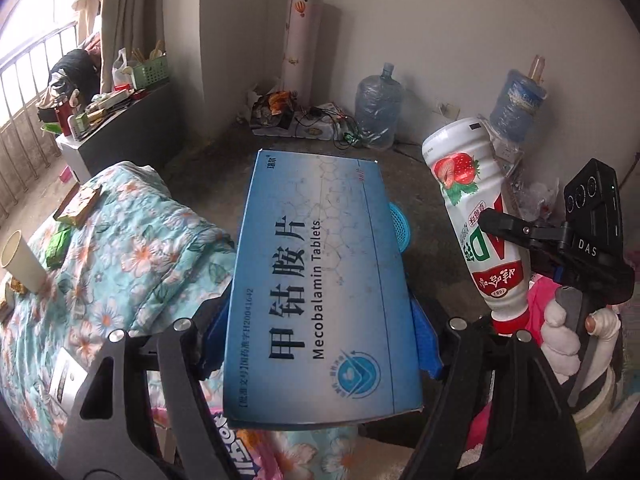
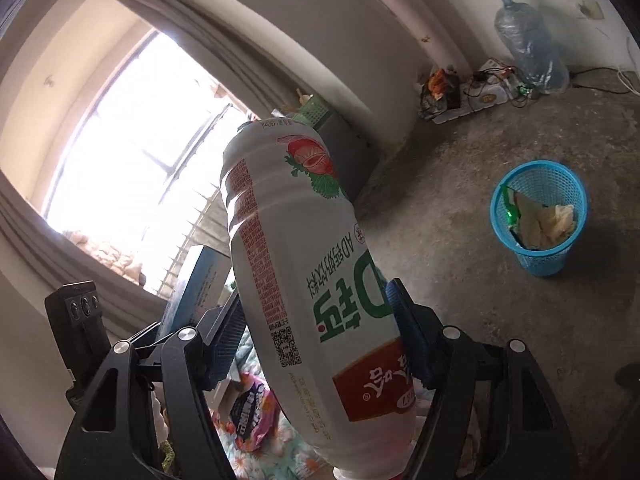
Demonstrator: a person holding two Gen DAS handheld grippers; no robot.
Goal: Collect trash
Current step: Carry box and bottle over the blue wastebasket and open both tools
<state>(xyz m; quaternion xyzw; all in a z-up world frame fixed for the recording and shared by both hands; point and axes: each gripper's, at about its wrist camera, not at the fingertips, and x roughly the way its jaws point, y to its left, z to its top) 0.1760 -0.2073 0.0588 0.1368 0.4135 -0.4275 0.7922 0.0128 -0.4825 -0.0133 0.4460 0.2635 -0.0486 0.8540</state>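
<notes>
Blue bin sits ahead and right of the right gripper, which clamps the bottle, cap end down; left gripper clamps the box.

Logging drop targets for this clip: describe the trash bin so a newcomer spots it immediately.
Start at the big clear water jug by the far wall. On the bare concrete floor nearer the camera stands the blue mesh basket, the only bright blue openwork container, already holding crumpled paper.
</notes>
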